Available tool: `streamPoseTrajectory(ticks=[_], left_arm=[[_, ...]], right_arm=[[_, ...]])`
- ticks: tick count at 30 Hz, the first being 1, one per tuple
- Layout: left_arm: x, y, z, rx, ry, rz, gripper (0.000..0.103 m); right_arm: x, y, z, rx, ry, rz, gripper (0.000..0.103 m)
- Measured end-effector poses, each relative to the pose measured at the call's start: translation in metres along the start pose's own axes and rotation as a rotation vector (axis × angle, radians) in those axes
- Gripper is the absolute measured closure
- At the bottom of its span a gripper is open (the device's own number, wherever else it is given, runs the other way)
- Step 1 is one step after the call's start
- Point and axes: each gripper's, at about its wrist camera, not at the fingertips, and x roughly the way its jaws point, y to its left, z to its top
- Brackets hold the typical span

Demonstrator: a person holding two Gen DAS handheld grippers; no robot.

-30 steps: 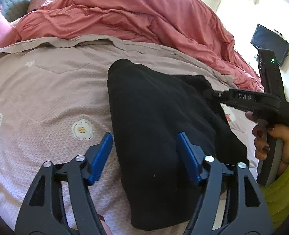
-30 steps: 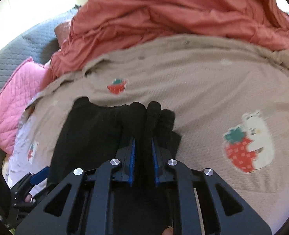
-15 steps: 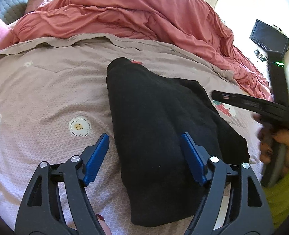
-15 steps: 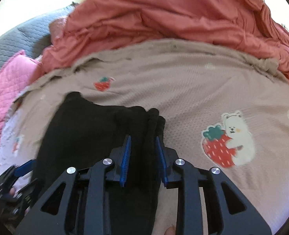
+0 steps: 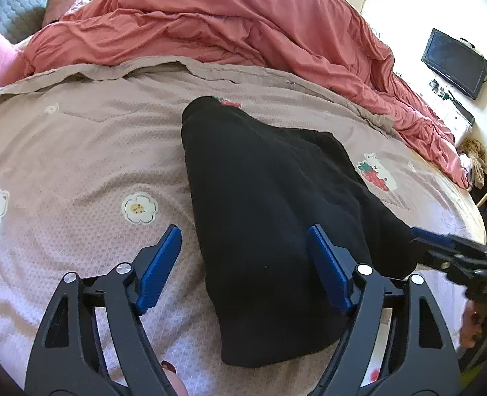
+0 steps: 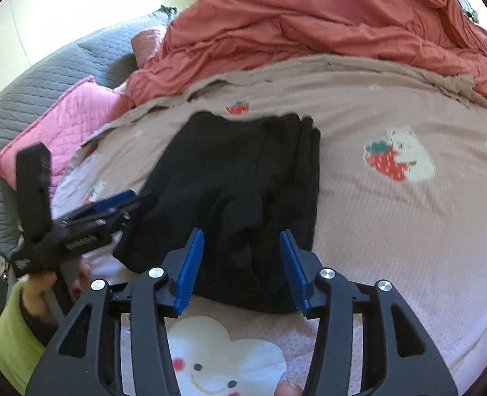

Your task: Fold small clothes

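Where the pink-brown sheet [image 5: 78,151] spreads below the red quilt [image 5: 243,26], the black garment [image 5: 269,217] lies folded flat on it, its far corner just beside a small strawberry print [image 6: 237,107]; the left gripper [image 5: 243,264] hangs over the garment's near end with jaws wide apart, having just been opening, one pad over the sheet, the other over the cloth, neither pressing; the right gripper [image 6: 241,264] stands over the garment's near edge, its jaws likewise just opening, cloth between them but not gripped; a bear print [image 6: 400,158] lies right of the garment.
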Motion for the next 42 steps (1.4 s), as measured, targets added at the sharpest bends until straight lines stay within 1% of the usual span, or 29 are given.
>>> streamPoseTrajectory(ticks=[3,11,13,15,16,17,18,21,23,24,26,28,33,38,39,40,42], left_arm=[[-0.002,0.001,-0.003,0.000,0.004,0.004,0.030],[-0.002,0.003,-0.005,-0.010,0.018,0.009,0.026],[-0.002,0.004,-0.006,-0.019,0.021,0.005,0.025],[-0.002,0.005,-0.006,-0.023,0.024,0.005,0.025],[-0.001,0.005,-0.007,-0.023,0.026,0.006,0.025],[-0.001,0.005,-0.007,-0.023,0.026,0.008,0.025],[-0.003,0.004,-0.007,-0.023,0.024,0.011,0.025],[-0.007,0.002,-0.007,-0.017,0.024,0.016,0.025],[-0.007,0.000,-0.007,-0.009,0.033,0.014,0.025],[-0.005,-0.002,-0.008,0.000,0.042,0.016,0.025],[0.000,-0.002,-0.011,0.005,0.057,0.024,0.025],[0.003,0.000,-0.014,-0.012,0.072,0.020,0.024],[0.000,0.003,-0.018,-0.029,0.074,0.014,0.023],[-0.002,0.002,-0.018,-0.032,0.073,0.019,0.020],[-0.004,0.003,-0.017,-0.033,0.072,0.021,0.019],[-0.005,0.003,-0.017,-0.035,0.071,0.021,0.018],[-0.008,0.005,-0.016,-0.040,0.066,0.024,0.018]], right_arm=[[0.006,-0.006,-0.003,0.030,0.005,0.010,0.056],[0.001,-0.009,-0.003,0.040,-0.015,0.037,0.056],[0.001,-0.005,-0.004,0.029,-0.014,0.058,0.056],[0.006,-0.003,-0.006,0.005,0.004,0.042,0.057],[0.008,-0.002,-0.007,-0.007,0.011,0.025,0.071],[0.010,-0.003,-0.007,-0.009,0.022,0.037,0.088],[0.010,-0.004,-0.007,0.008,0.027,0.051,0.091],[-0.004,-0.006,-0.008,0.024,-0.002,0.040,0.092],[-0.005,-0.006,-0.009,0.012,-0.002,0.025,0.092],[0.001,-0.006,-0.012,0.011,0.020,0.005,0.091],[0.016,-0.009,-0.019,0.036,0.071,0.002,0.091],[0.020,-0.011,-0.023,0.057,0.069,0.004,0.091],[0.015,-0.009,-0.020,0.070,0.070,0.000,0.087],[0.005,-0.005,-0.019,0.065,0.059,-0.022,0.078],[0.004,-0.004,-0.020,0.062,0.057,-0.023,0.071],[0.002,-0.003,-0.019,0.059,0.055,-0.025,0.061],[-0.002,-0.001,-0.020,0.055,0.044,-0.058,0.045]])
